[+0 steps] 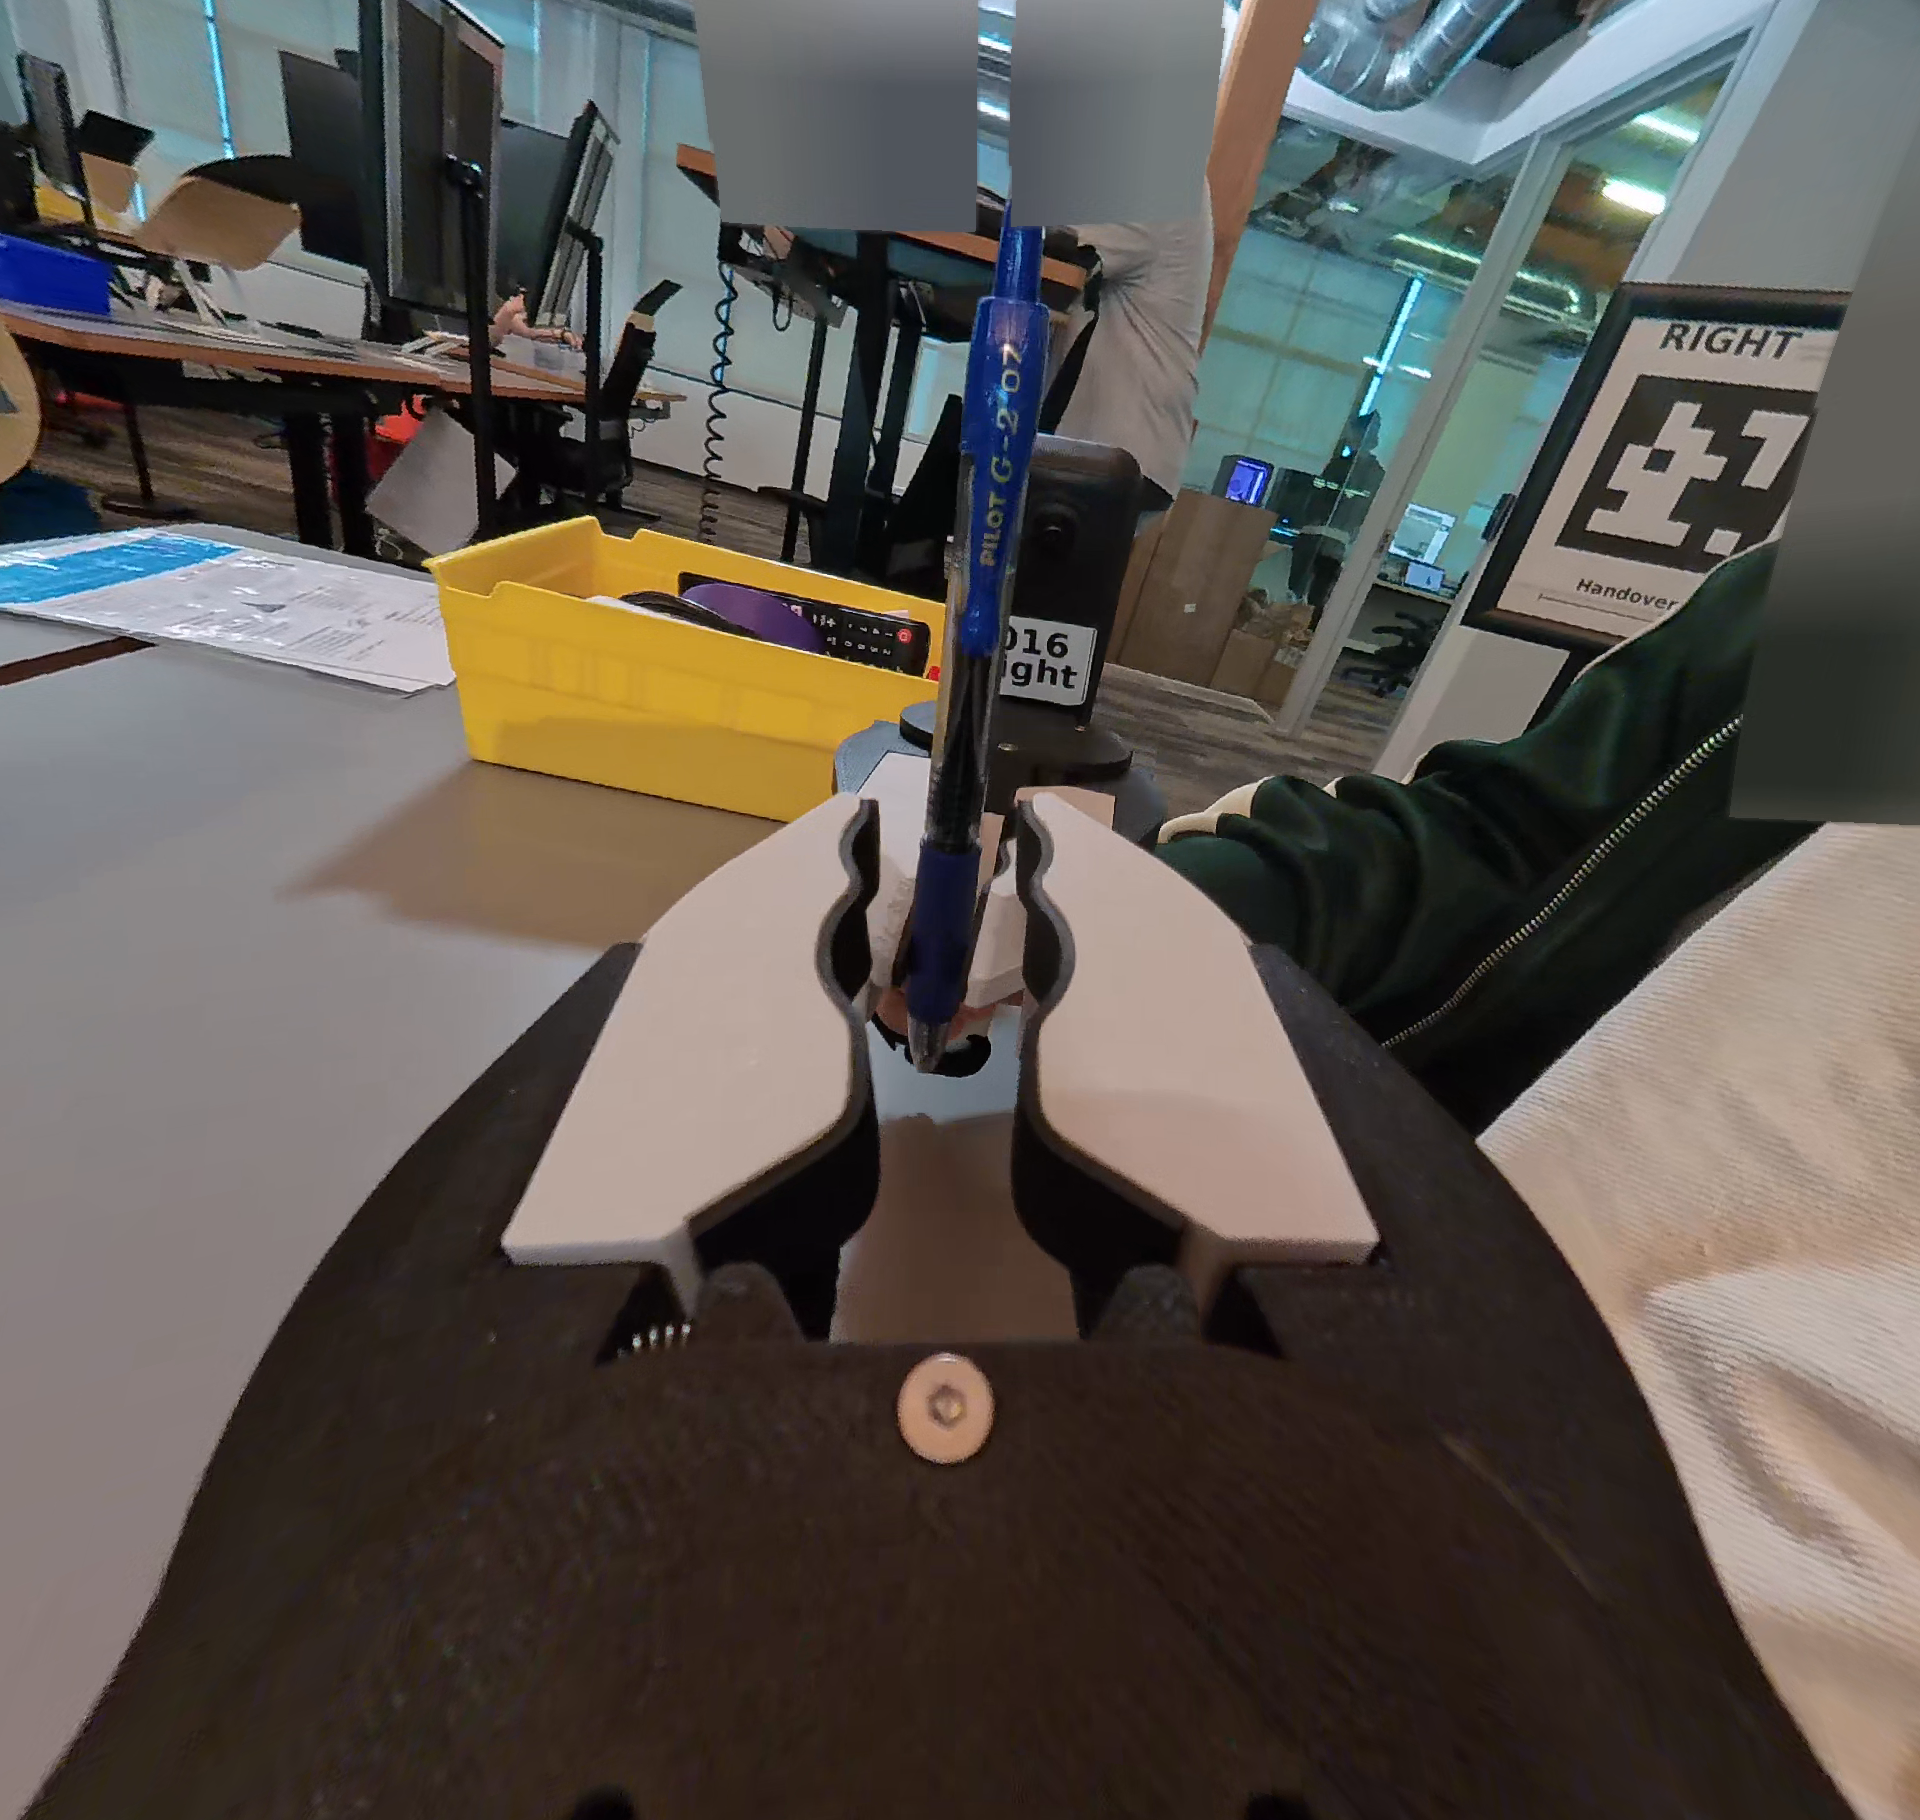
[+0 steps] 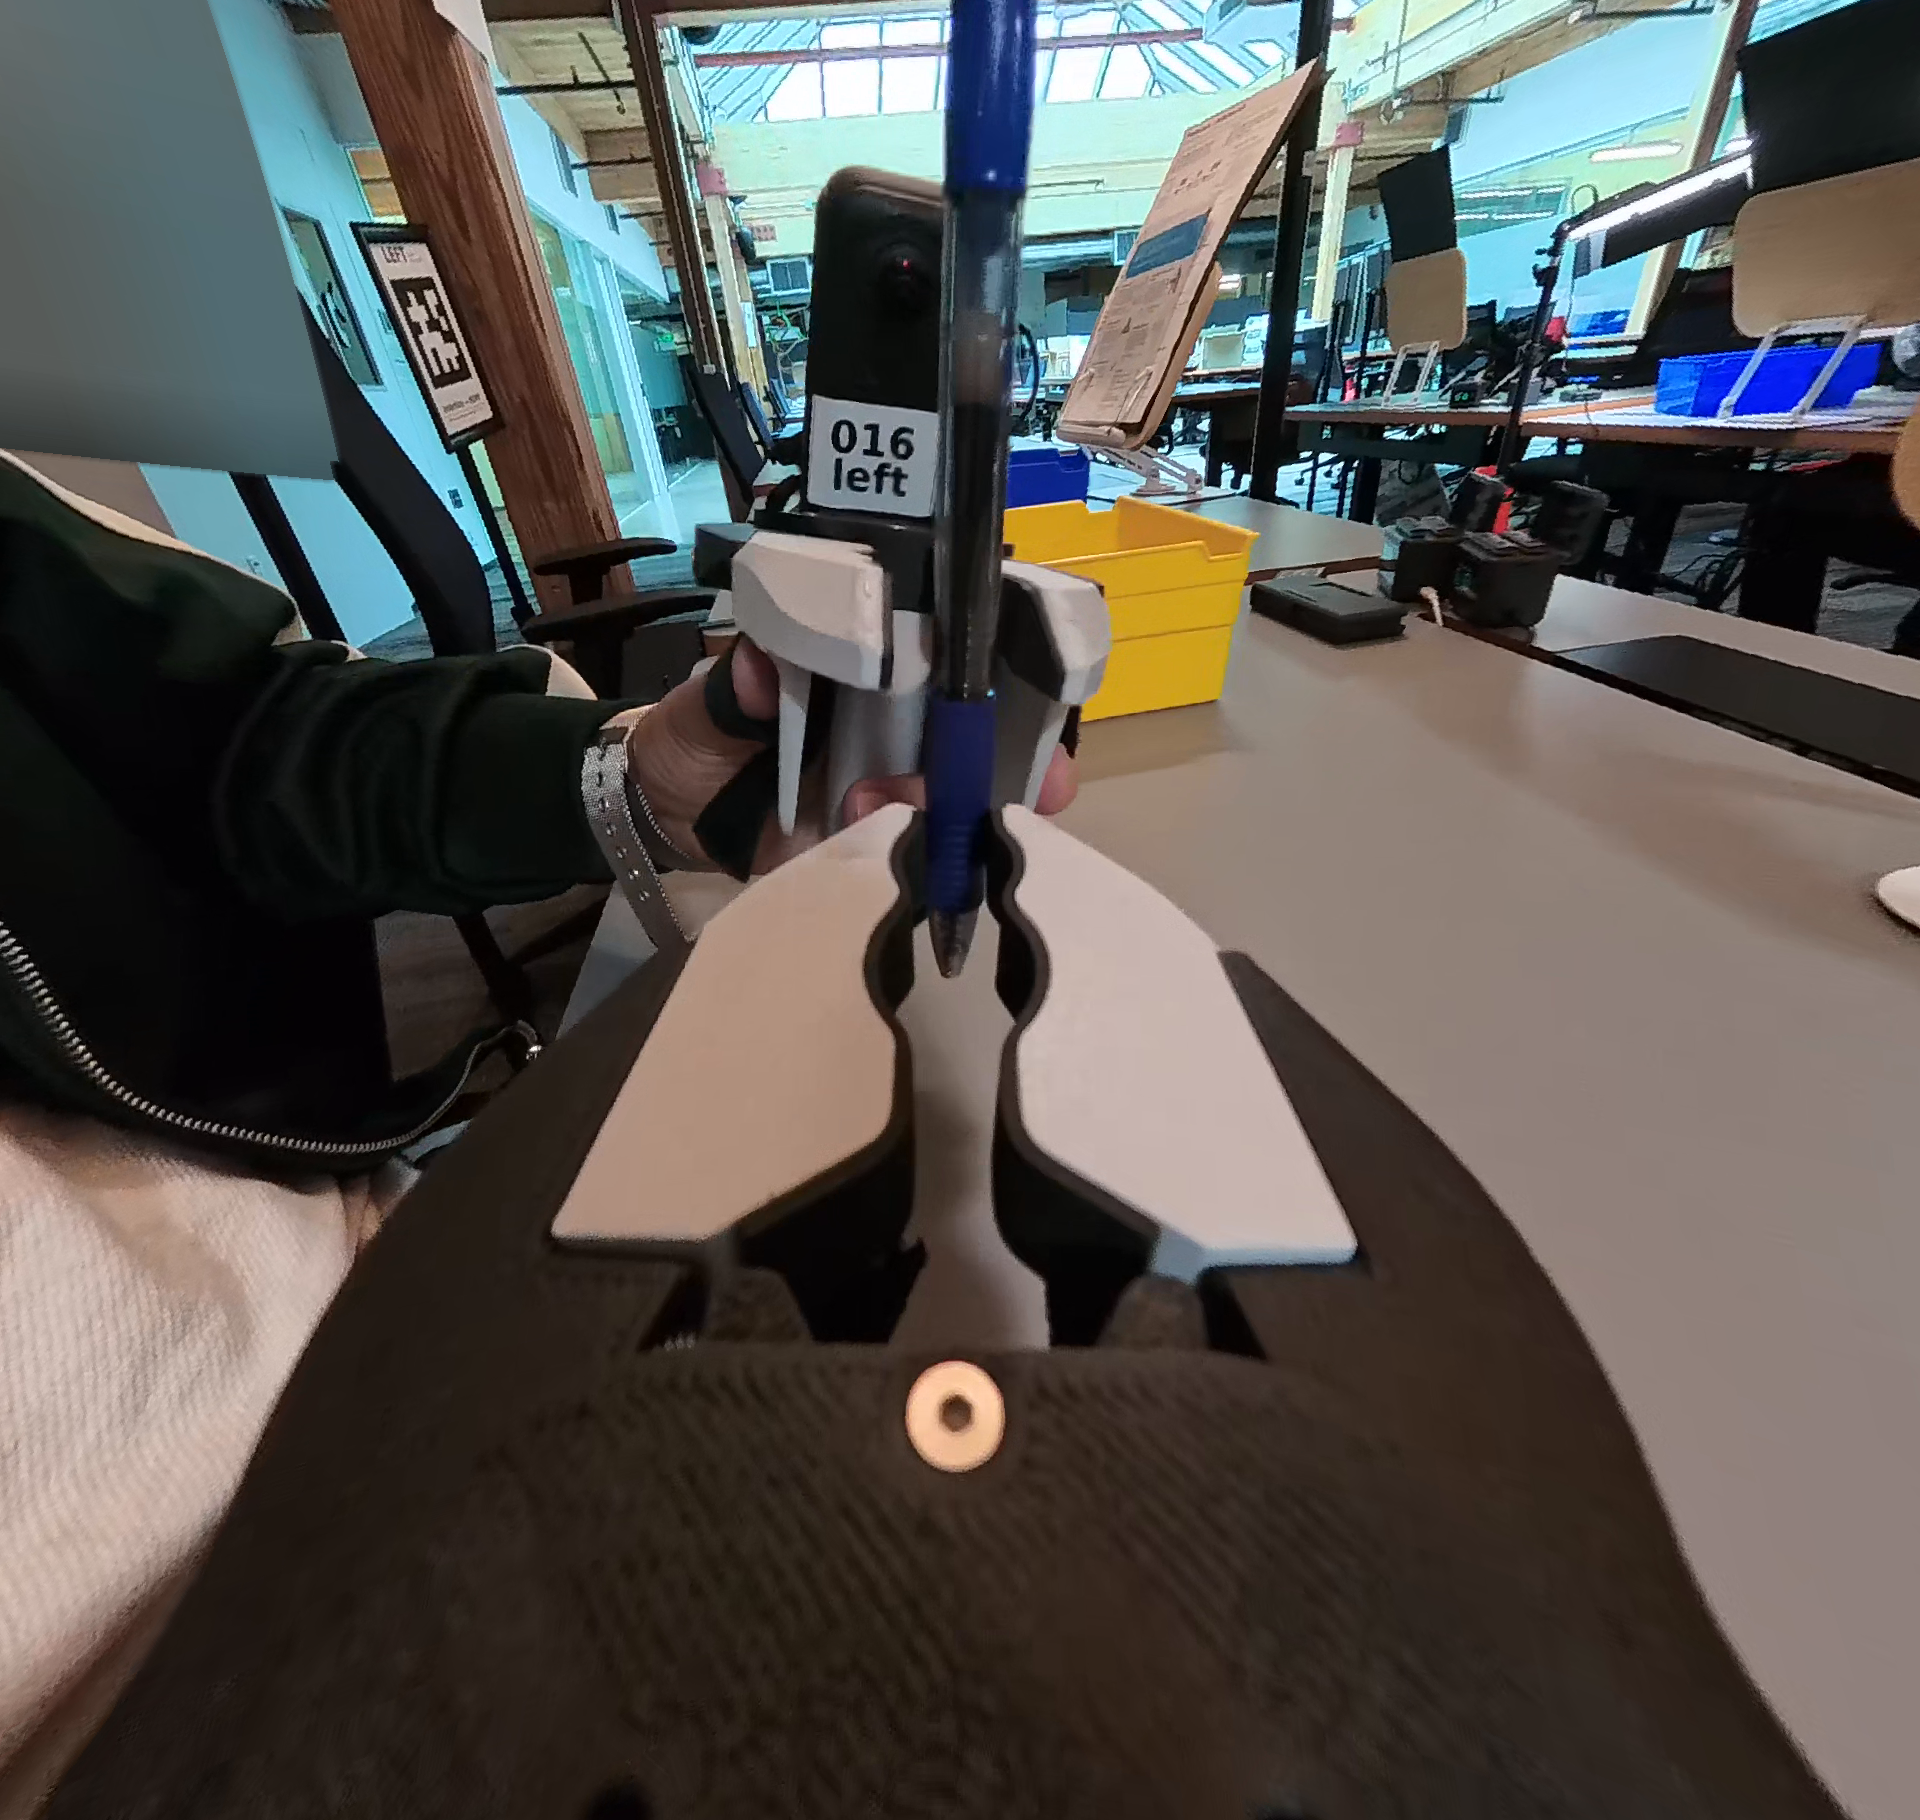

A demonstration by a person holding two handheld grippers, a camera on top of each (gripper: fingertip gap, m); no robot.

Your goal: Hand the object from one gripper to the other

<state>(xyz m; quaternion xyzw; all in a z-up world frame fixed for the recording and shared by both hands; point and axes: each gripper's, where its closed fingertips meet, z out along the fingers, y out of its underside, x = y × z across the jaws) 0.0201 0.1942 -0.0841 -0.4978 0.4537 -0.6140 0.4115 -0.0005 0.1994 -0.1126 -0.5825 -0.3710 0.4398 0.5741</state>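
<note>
A blue pen (image 1: 992, 482) stands upright, tip down, above the grey table (image 1: 260, 887). My right gripper (image 2: 951, 825) is shut on the pen's (image 2: 977, 316) blue rubber grip near the tip. In the left wrist view the right gripper (image 1: 940, 929) shows just beyond my own fingertips, holding the pen. My left gripper (image 1: 945, 825) is open, its jaws on either side of the pen without touching it. In the right wrist view the left gripper (image 2: 940, 617) faces me, its fingers either side of the pen's barrel, above my grip.
A yellow bin (image 1: 644, 690) holding a remote and other items stands on the table behind the grippers; it also shows in the right wrist view (image 2: 1153, 607). Papers (image 1: 239, 596) lie at the far left. Black devices (image 2: 1320, 607) sit on the table. A dark green sleeve (image 1: 1455, 887) is close by. My two grippers' fingertips are within a few centimetres of each other.
</note>
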